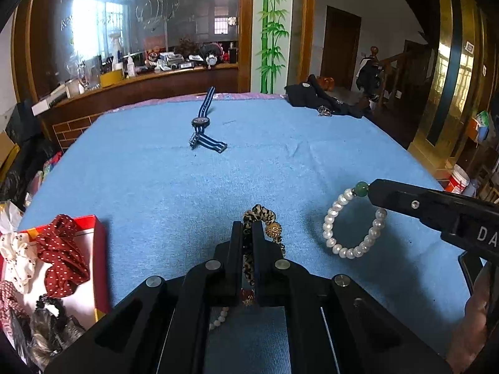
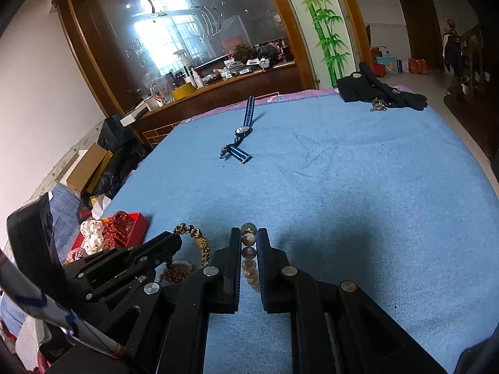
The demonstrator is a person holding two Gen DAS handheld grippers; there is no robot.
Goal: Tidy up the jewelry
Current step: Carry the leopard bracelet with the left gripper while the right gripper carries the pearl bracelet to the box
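My left gripper is shut on a leopard-print hair tie with a gold bead ball, held just above the blue cloth. My right gripper is shut on a white pearl bracelet with a green bead; in the left wrist view the bracelet hangs from the right gripper to the right of the hair tie. The left gripper and hair tie also show in the right wrist view. A red box holding scrunchies sits at the left.
A blue-striped watch lies on the far middle of the cloth. Black gloves and a small metal piece lie at the far right corner. A beaded bracelet lies under the left gripper. A wooden counter stands beyond the table.
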